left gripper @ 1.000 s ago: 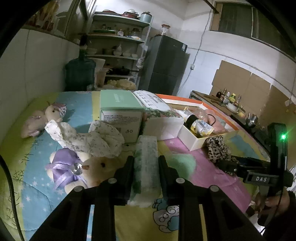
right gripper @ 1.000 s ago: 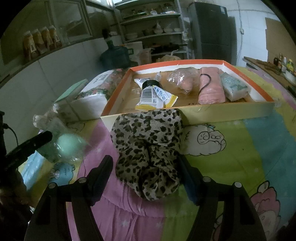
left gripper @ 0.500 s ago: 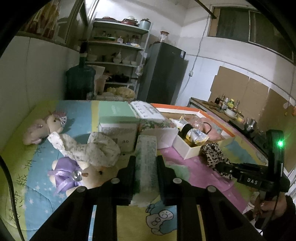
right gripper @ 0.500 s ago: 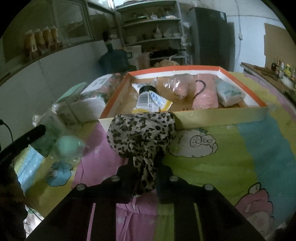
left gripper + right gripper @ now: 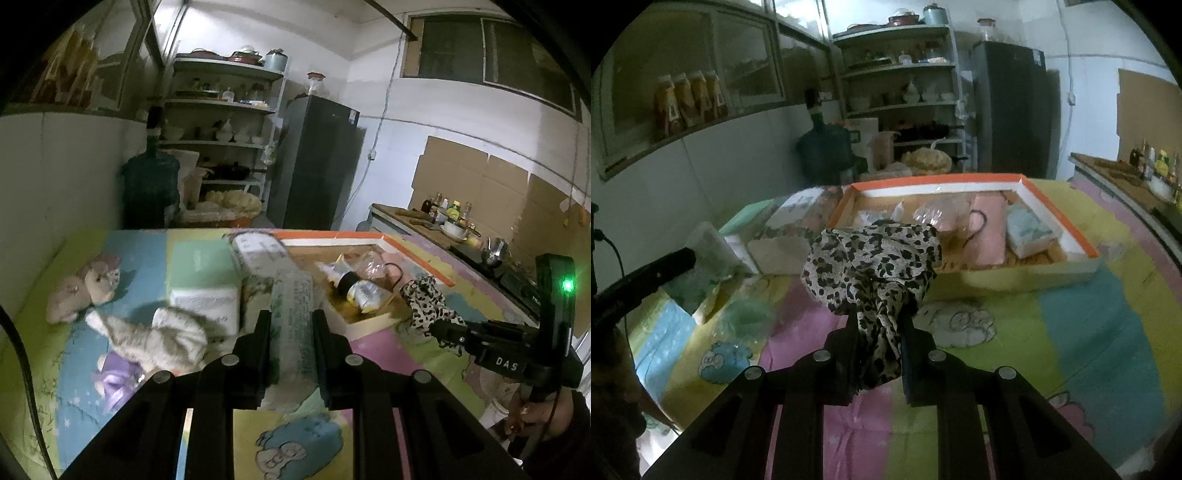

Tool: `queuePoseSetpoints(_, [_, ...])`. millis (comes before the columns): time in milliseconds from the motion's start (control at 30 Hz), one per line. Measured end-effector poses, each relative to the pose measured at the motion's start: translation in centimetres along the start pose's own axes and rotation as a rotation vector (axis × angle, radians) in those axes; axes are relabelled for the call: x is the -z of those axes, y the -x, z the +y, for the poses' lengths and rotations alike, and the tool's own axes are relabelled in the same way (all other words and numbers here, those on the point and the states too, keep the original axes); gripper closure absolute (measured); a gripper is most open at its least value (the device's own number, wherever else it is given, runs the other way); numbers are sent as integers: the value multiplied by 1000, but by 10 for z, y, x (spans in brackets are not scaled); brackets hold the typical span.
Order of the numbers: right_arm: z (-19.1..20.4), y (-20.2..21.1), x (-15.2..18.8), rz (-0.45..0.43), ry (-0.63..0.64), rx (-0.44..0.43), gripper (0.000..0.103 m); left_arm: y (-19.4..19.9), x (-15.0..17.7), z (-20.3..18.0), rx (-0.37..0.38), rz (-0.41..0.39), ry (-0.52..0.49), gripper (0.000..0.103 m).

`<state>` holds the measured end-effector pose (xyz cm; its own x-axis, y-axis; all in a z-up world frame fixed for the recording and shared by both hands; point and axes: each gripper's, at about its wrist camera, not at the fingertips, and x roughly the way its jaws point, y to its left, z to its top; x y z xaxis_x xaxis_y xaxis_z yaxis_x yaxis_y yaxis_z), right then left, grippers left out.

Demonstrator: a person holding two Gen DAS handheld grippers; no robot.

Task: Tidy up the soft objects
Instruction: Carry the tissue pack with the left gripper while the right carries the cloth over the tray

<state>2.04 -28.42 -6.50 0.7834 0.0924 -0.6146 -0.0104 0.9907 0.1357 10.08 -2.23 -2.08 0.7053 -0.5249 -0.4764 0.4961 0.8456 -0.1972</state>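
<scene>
Both loads now lifted off bench versus a second ago: left tongs (image 5: 291, 321) clamped on tissue pack (image 5: 293, 314), right tongs (image 5: 877, 328) newly clamped on leopard cloth (image 5: 871, 258), orange-rimmed tray (image 5: 1067, 236) at 12 o'clock, likely drop-off next.

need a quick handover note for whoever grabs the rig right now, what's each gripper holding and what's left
Left hand-held gripper: shut on the pale green plastic-wrapped tissue pack, lifted above the colourful cartoon bedsheet.
Right hand-held gripper: shut on the leopard-print fabric scrunchie, held up in front of the orange-rimmed cardboard tray.
Done: the tray already holds a folded pink cloth, a light blue tissue pack and some packets.
Left: probably drop both held items into the tray, then collect the grey floral plush toy, the pink plush toy and the purple-dressed plush toy lying on the sheet.
</scene>
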Motion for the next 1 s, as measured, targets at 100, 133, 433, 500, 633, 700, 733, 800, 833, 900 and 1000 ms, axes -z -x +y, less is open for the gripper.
queuePoseSetpoints(100, [-3, 5, -4, -13, 14, 6, 85, -2, -9, -10, 6, -8, -8, 81])
queuePoseSetpoints(133, [-5, 7, -6, -18, 19, 9, 85, -3, -11, -13, 9, -10, -9, 81])
queuePoseSetpoints(433, [-23, 16, -21, -49, 55, 36, 85, -23, -34, -46, 29, -16, -6, 81])
queuePoseSetpoints(500, [-28, 17, -25, -56, 60, 45, 85, -28, -39, -54, 33, -20, -14, 81])
queuePoseSetpoints(633, [-42, 19, -35, -71, 63, 57, 85, -40, -51, -68, 31, -30, -39, 81])
queuePoseSetpoints(700, [-50, 19, -41, -81, 64, 61, 85, -46, -57, -74, 36, -29, -45, 81])
queuePoseSetpoints(733, [-53, 19, -44, -85, 65, 63, 85, -49, -60, -78, 39, -28, -47, 82])
queuePoseSetpoints(800, [-61, 18, -49, -91, 67, 65, 85, -57, -66, -86, 44, -24, -58, 82])
queuePoseSetpoints(833, [-64, 18, -53, -93, 68, 66, 85, -61, -68, -89, 47, -24, -63, 82])
queuePoseSetpoints(900, [-72, 17, -59, -97, 70, 69, 85, -70, -73, -96, 53, -20, -71, 82])
queuePoseSetpoints(1000, [-86, 14, -69, -101, 73, 74, 85, -81, -80, -104, 64, -13, -73, 82])
